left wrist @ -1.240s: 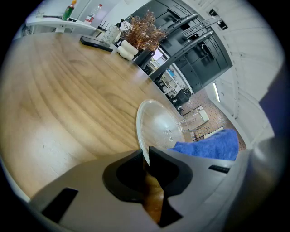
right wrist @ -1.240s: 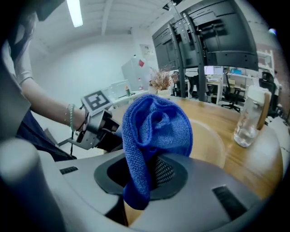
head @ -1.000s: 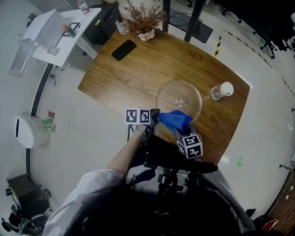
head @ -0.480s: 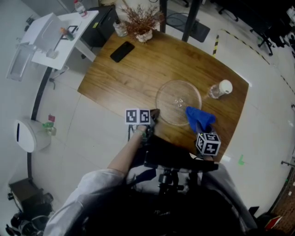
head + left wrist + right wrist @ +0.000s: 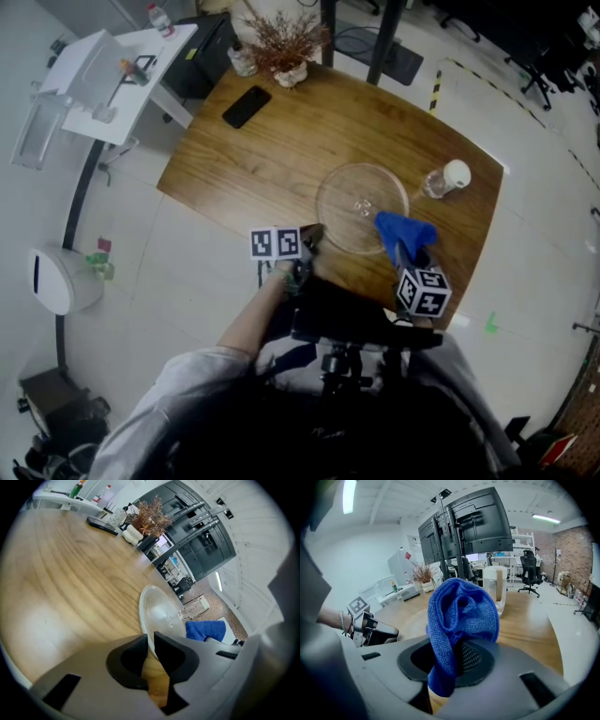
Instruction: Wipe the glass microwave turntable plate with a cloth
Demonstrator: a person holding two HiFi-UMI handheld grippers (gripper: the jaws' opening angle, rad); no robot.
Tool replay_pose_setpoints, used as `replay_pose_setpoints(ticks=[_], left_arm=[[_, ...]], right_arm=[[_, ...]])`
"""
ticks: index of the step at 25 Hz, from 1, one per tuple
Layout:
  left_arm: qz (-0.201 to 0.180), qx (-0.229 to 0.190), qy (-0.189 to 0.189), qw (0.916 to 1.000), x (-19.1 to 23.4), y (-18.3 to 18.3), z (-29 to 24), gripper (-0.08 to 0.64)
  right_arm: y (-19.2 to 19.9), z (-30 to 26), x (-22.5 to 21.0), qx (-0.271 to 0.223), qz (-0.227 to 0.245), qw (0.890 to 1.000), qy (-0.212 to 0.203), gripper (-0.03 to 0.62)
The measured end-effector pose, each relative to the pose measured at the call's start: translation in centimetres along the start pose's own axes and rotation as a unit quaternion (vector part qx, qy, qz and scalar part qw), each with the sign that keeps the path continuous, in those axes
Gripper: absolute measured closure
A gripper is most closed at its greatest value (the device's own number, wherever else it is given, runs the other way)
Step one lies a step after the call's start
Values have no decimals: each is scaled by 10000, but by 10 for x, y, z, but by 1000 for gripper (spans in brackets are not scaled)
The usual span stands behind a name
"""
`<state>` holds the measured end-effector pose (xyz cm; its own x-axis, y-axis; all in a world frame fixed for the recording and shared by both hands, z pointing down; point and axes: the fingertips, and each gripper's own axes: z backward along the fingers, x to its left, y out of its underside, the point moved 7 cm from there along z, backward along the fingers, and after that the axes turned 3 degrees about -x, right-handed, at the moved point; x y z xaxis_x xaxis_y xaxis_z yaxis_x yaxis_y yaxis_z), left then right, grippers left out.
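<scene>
The clear glass turntable plate (image 5: 361,202) lies flat on the wooden table (image 5: 262,159). My left gripper (image 5: 312,234) is at the plate's near-left rim. In the left gripper view the rim of the plate (image 5: 159,613) runs in between the jaws of the left gripper (image 5: 149,639), which are shut on it. My right gripper (image 5: 410,251) is shut on a bunched blue cloth (image 5: 403,230) at the plate's right edge. In the right gripper view the cloth (image 5: 461,611) stands up out of the right gripper (image 5: 457,654) and hides most of the plate.
A clear bottle with a white cap (image 5: 448,180) stands just right of the plate. A black phone (image 5: 247,106) and a dried plant in a pot (image 5: 281,42) are at the table's far side. The table's near edge runs just below both grippers.
My right gripper has carried the blue cloth to the right, from over the plate's near rim to its right edge. The left gripper has stayed on the rim.
</scene>
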<state>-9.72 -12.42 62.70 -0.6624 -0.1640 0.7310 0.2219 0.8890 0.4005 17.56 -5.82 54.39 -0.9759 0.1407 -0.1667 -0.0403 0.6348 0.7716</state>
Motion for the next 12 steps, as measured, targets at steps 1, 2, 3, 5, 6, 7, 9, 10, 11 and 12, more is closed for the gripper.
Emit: replay_pose_setpoints(ticks=[1, 2, 3, 5, 6, 7, 9, 10, 11, 12], left_arm=[[102, -76, 125, 9998, 0, 3, 4, 523], [193, -152, 235, 9994, 0, 4, 9, 523], [252, -236, 322, 9989, -1, 4, 15, 523], [241, -497, 475, 9973, -7, -6, 26, 523], [183, -689, 577, 9958, -12, -14, 32, 523], [109, -913, 704, 9933, -19, -24, 38, 523], [10, -1377, 1004, 9854, -36, -46, 49, 523], [-8, -1579, 1165, 9806, -46, -55, 54, 523], [-34, -1749, 1327, 9756, -56, -63, 59, 523], [-95, -1894, 1481, 9706, -67, -71, 64, 523]], right_arm=[[-5, 1, 2, -86, -25, 10000, -28, 502], [-11, 3, 4, -174, -45, 9998, -38, 502], [-16, 5, 5, -264, -59, 9996, -32, 502], [-26, 9, 8, -459, -69, 9989, -3, 502], [-32, 11, 10, -562, -62, 9984, 0, 502], [-37, 13, 12, -659, -51, 9978, -16, 502], [-46, 16, 17, -819, -30, 9966, -71, 503], [-51, 17, 20, -890, -16, 9960, -91, 503], [-55, 19, 23, -961, 5, 9953, -97, 503], [-58, 20, 26, -1039, 36, 9945, -86, 503]])
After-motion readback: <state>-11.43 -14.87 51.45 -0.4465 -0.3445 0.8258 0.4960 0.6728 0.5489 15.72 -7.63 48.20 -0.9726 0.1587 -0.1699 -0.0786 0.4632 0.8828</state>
